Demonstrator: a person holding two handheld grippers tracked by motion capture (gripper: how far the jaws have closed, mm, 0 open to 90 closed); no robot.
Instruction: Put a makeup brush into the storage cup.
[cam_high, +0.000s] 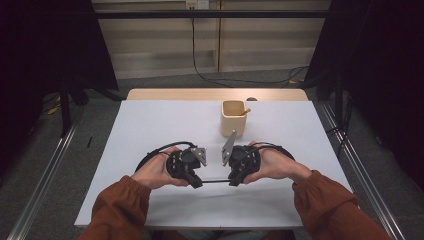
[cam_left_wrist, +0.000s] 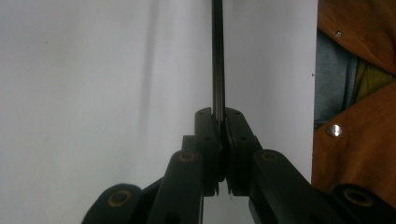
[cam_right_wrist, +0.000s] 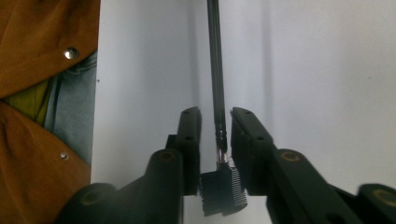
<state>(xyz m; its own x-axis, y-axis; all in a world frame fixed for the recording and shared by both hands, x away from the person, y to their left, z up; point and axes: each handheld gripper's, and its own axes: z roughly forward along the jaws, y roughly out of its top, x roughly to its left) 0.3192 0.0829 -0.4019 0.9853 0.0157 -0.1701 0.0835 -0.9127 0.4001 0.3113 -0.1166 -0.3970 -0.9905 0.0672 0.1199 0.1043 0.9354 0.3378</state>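
Note:
A thin black brush (cam_high: 216, 180) hangs level between my two grippers, just above the white table (cam_high: 165, 125) near its front edge. My left gripper (cam_high: 197, 182) points right and is shut on the far end of the brush's handle (cam_left_wrist: 218, 56); in the left gripper view (cam_left_wrist: 220, 116) the pads pinch it. My right gripper (cam_high: 234, 181) points left at the other end. In the right gripper view (cam_right_wrist: 215, 114) its jaws stand slightly apart, with a gap on each side of the handle (cam_right_wrist: 215, 70). The black bristled head (cam_right_wrist: 223, 191) sits low between them.
A light wooden cup (cam_high: 233, 119) with a wooden stick (cam_high: 245, 111) in it stands behind the right hand, towards the table's back. The person's brown sleeves (cam_high: 120, 205) come in from below. Metal rails (cam_high: 45, 175) run along the floor on both sides.

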